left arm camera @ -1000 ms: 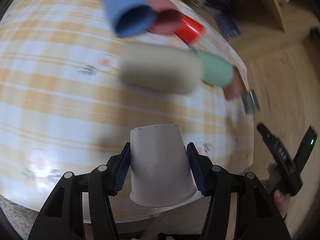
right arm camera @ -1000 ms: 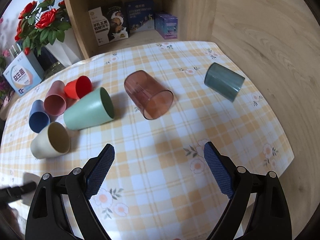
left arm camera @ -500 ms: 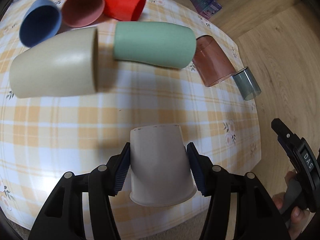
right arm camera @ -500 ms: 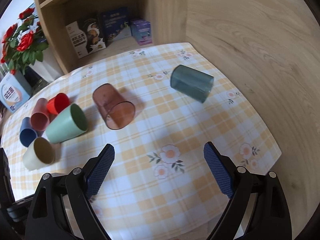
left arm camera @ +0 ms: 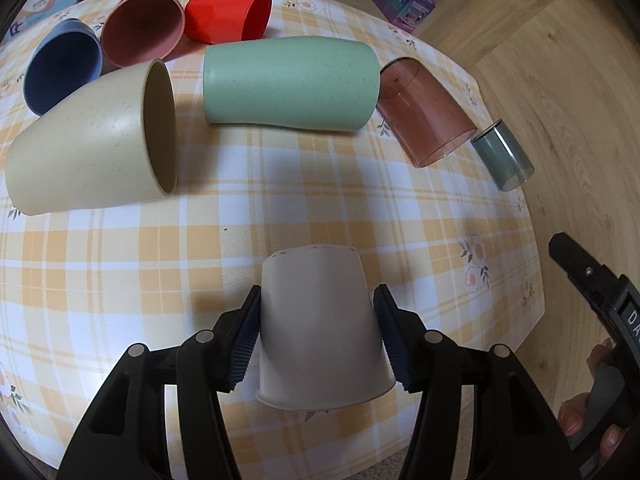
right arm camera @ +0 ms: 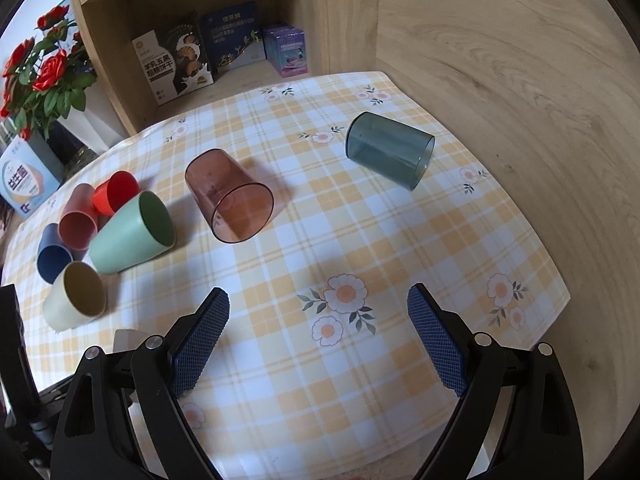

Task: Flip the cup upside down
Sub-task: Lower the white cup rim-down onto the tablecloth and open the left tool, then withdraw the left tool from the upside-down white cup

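Observation:
My left gripper point(left arm camera: 318, 332) is shut on a white cup point(left arm camera: 320, 328). The cup is held with its base pointing away from me and its rim toward the camera, above the checked tablecloth point(left arm camera: 280, 208). A small part of this cup point(right arm camera: 126, 338) shows at the left in the right wrist view. My right gripper point(right arm camera: 318, 340) is open and empty above the near part of the table. It also shows at the right edge of the left wrist view point(left arm camera: 592, 292).
Several cups lie on their sides: beige point(left arm camera: 92, 140), green point(left arm camera: 288, 84), blue point(left arm camera: 60, 68), pink point(left arm camera: 140, 26), red point(left arm camera: 226, 16), clear brown point(right arm camera: 228, 196) and clear dark teal point(right arm camera: 390, 150). A wooden shelf point(right arm camera: 224, 52) with boxes and a vase of red roses point(right arm camera: 44, 72) stand behind the table.
The left gripper has swung with the white cup, so the cups on the table now appear nearer and sharper. The right gripper has shifted to the right and stays open.

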Demonstrator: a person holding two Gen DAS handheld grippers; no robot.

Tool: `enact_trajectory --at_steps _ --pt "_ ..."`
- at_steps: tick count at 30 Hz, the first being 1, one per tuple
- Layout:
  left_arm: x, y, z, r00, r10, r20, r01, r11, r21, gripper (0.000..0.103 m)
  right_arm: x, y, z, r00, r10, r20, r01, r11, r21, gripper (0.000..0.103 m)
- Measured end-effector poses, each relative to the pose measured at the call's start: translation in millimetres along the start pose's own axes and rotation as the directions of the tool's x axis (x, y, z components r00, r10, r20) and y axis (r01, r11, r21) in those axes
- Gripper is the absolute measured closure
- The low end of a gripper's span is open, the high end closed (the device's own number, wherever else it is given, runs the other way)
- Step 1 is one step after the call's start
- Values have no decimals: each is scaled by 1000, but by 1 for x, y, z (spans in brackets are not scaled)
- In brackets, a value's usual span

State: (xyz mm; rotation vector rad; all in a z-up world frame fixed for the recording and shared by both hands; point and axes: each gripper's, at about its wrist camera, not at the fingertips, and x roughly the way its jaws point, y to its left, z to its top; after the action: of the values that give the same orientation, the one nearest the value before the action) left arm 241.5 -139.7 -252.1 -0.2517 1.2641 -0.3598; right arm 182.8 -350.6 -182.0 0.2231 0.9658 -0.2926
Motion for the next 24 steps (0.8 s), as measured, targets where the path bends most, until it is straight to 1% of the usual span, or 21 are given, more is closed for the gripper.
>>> enact_trajectory --at_steps 4,6,9,13,16,20,24 --pt "-1 1 0 1000 0 -7 0 1000 3 48 -2 1 -1 1000 16 -1 -16 1000 -6 15" --pt "-3 2 -1 1000 -8 -8 8 1000 0 40 -4 2 -1 1000 20 0 -20 1000 -10 15" --pt "-5 2 -2 1000 4 -5 -4 1000 5 37 -8 3 -2 1000 25 -1 -25 1000 -12 15" --pt "-7 4 -5 1000 11 -9 -11 1000 3 36 -12 2 -2 999 39 -4 -39 999 -5 15" --pt "-9 5 -8 1000 16 -8 -16 1000 18 36 -17 2 -5 999 51 3 -51 999 0 15" --pt "-19 4 -11 1000 23 20 -24 999 41 36 -23 2 -7 998 67 10 -67 998 8 15" --pt "-34 3 -15 997 35 61 -40 996 76 36 -33 6 -10 996 89 30 -89 996 -6 15"
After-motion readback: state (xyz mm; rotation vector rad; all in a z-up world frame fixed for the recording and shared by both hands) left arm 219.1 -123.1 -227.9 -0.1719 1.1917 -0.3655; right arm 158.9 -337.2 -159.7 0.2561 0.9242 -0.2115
